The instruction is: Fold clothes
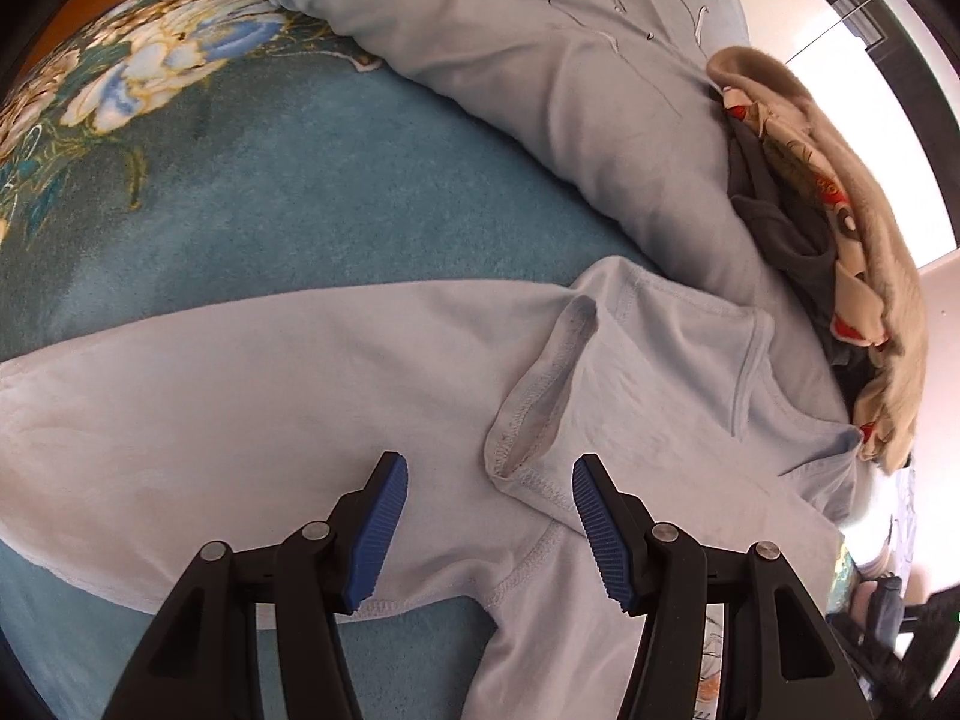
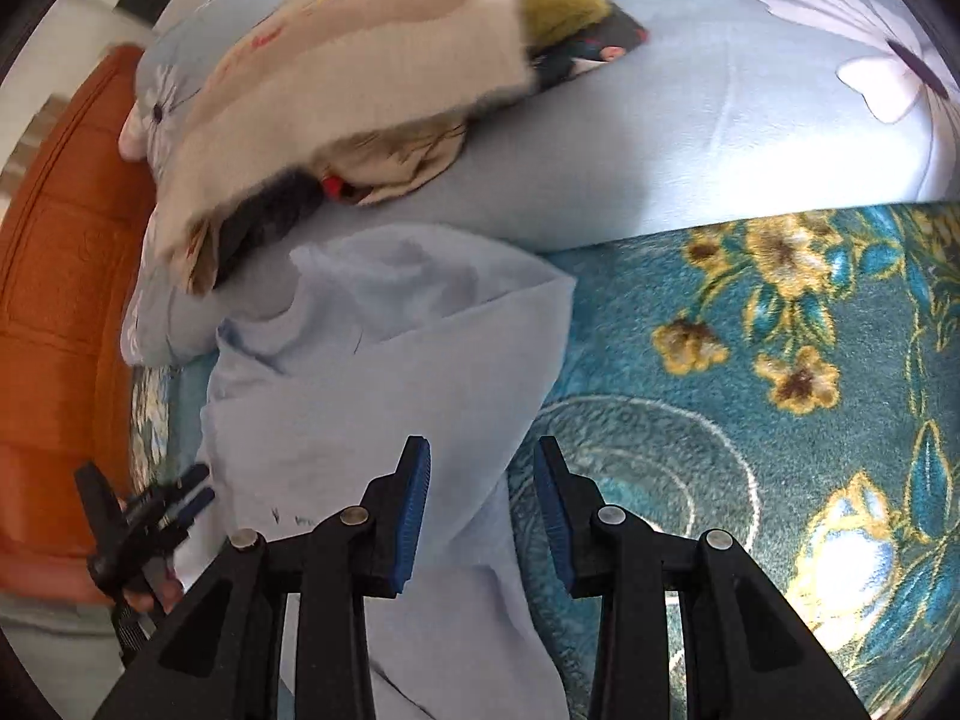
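Left hand-held gripper [image 1: 489, 531] and right hand-held gripper [image 2: 483, 510] gape empty over pale-blue shirt [image 1: 240, 396]; loose sleeve [image 1: 540, 396] risks bunching when pinched.

Teal plush blanket with gold-and-white floral print [image 2: 750, 372] covers bed; pale blue flower-print pillow [image 1: 540, 60] behind; orange, possibly padded headboard [image 2: 54, 276] at edge.

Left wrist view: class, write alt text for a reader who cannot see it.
An open gripper hovers over a pale blue T-shirt spread on a teal flowered blanket, its blue pads either side of the sleeve seam. Behind lie a pale blue pillow and a pile of clothes.
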